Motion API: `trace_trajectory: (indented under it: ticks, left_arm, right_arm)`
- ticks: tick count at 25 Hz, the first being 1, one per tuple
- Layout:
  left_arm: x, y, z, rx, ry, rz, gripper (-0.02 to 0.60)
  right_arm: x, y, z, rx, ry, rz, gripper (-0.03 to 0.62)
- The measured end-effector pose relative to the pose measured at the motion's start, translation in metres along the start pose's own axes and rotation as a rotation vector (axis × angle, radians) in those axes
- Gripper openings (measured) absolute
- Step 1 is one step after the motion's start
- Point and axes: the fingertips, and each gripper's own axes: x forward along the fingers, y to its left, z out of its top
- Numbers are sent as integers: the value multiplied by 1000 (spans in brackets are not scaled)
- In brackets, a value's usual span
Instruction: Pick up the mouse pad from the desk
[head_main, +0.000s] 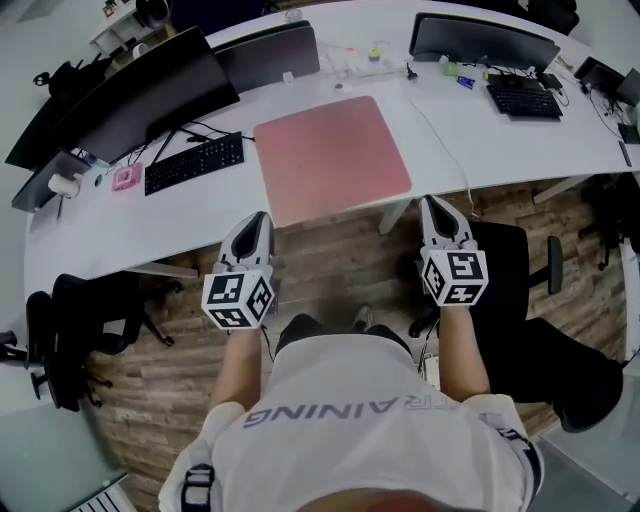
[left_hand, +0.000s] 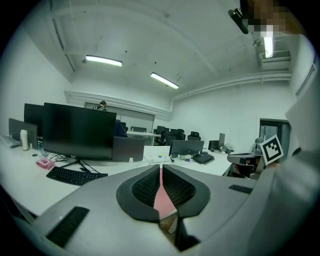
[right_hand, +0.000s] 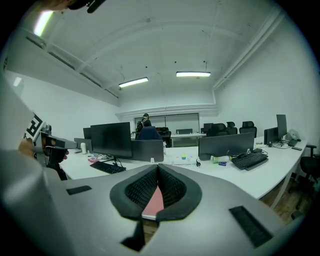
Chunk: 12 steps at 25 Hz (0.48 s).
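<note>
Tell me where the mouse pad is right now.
In the head view, the pink mouse pad lies flat at the centre of the white desk, just right of the black keyboard, at the desk's near edge.

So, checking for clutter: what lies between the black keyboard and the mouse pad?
Nothing: the head view shows only a narrow bare strip of white desk between the black keyboard and the mouse pad.

Place: an open-plan office is showing here.
Desk: a long white curved desk is running across the room.
Screens: dark monitors are standing on it, black keyboards lying before them.
Seating: black swivel chairs are sitting on the wood-look floor.
Ceiling: strip lights are glowing overhead.
Background: further chairs and screens are filling the room behind.
</note>
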Motion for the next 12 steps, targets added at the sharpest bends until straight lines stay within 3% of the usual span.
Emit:
trace_trajectory:
  ticks: [12]
  left_arm:
    - [58,50,-8,-74,35,48,41]
  right_arm:
    - [84,-8,-6,-15,73,41,23]
